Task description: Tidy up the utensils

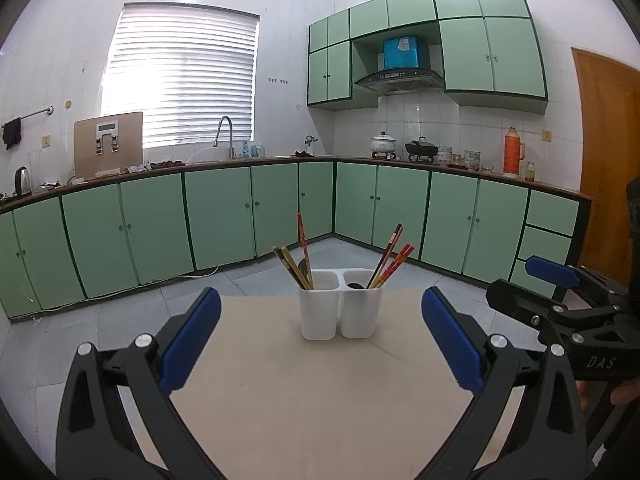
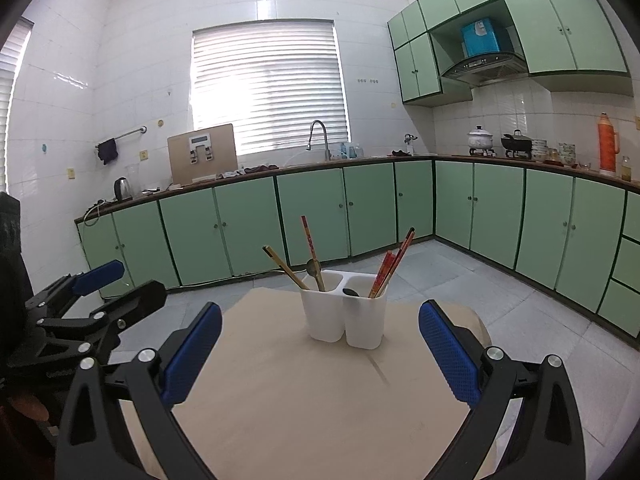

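Observation:
A white two-compartment utensil holder (image 1: 340, 312) (image 2: 346, 314) stands on a beige table (image 1: 304, 392) (image 2: 304, 400). Its left compartment holds brown chopsticks (image 1: 294, 270), one red chopstick (image 1: 303, 240) and a spoon (image 2: 314, 270). Its right compartment holds red and dark chopsticks (image 1: 390, 262) (image 2: 392, 264) and a dark spoon (image 2: 351, 292). My left gripper (image 1: 320, 344) is open and empty, short of the holder. My right gripper (image 2: 320, 352) is open and empty, also short of it. Each gripper shows in the other's view, the right one (image 1: 560, 300) and the left one (image 2: 88, 300).
Green kitchen cabinets (image 1: 216, 216) and a counter with a sink tap (image 1: 224, 132), pots (image 1: 384, 144), an orange thermos (image 1: 513, 152) and a kettle (image 1: 22, 180) line the far walls. Grey tiled floor lies beyond the table. A wooden door (image 1: 608, 160) is at the right.

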Action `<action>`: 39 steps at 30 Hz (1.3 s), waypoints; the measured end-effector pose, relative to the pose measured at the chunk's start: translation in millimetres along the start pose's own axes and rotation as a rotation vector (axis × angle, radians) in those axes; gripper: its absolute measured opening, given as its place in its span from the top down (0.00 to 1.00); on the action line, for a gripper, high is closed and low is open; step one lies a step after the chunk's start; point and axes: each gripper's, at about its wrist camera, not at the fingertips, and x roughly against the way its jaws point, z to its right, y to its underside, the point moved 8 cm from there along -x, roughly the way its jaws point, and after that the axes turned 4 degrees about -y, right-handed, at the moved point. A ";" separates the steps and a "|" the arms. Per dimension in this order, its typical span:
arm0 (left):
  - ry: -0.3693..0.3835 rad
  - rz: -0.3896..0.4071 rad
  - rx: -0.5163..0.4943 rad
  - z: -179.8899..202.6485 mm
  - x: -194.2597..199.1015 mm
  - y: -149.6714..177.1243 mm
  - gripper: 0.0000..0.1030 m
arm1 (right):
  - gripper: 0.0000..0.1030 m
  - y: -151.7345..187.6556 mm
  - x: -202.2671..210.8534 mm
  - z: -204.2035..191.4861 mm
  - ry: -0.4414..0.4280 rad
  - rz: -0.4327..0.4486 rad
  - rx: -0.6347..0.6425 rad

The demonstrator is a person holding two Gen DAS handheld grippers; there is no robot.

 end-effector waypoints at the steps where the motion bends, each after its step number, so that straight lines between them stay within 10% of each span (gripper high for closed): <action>1: 0.000 0.002 0.002 0.0 1.1 0.0 0.05 | 0.06 -0.5 1.2 -0.8 -0.001 0.001 0.001; 39: -0.005 0.004 0.004 -3.7 3.0 -0.2 0.05 | 0.06 -1.6 0.3 -3.3 -0.002 -0.001 0.002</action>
